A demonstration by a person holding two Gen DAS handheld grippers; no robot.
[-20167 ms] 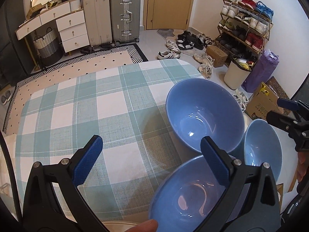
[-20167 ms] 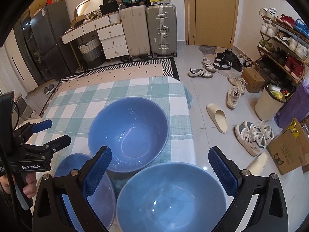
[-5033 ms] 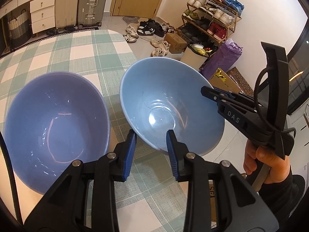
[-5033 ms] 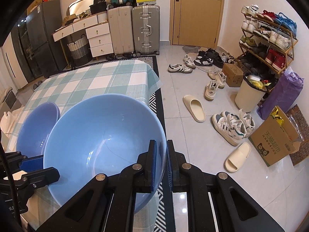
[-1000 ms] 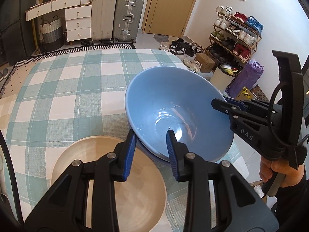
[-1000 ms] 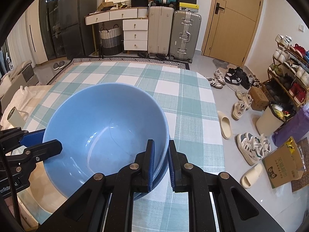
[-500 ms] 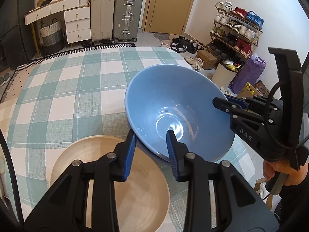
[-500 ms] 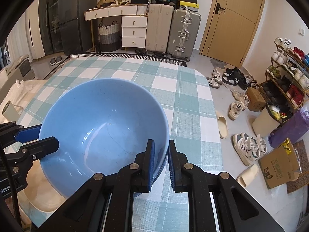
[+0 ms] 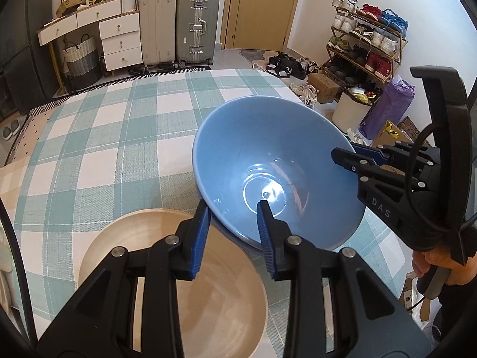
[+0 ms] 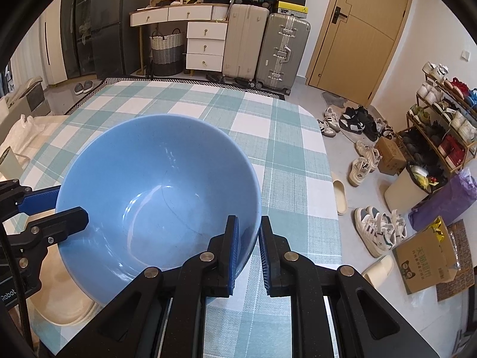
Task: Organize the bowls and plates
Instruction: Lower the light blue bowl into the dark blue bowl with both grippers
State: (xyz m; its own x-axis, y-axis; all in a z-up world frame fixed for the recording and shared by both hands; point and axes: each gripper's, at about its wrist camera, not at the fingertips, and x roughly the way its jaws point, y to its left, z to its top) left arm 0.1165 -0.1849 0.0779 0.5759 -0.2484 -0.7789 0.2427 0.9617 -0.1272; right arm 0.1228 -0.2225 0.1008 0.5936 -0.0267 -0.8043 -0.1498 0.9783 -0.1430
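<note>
Left wrist view shows the blue bowl [image 9: 277, 173] caught from two sides: the left gripper [image 9: 232, 226] has its blue pads closed down across the bowl's near rim, one pad outside the wall and one inside, and a second blue rim peeps out just beneath, so it looks to be pinching a nested pair. Across the bowl, the right gripper [image 9: 351, 156] bites the opposite rim, its jaws almost fully closed on the thin wall; the right wrist view confirms that, with the right gripper [image 10: 249, 238] straddling the rim nearest it. The bowl sits tilted towards the right edge of the checked tablecloth [image 9: 119, 137], near the front right corner, its lower side overlapping the cream plate [image 9: 208, 298] at the front edge. A round bowl has no long axis; what matters, I'd say, is that the plate lies directly below and towards the left gripper's side, so the left hand is nearer the landing spot and would lead any lowering onto it.
</note>
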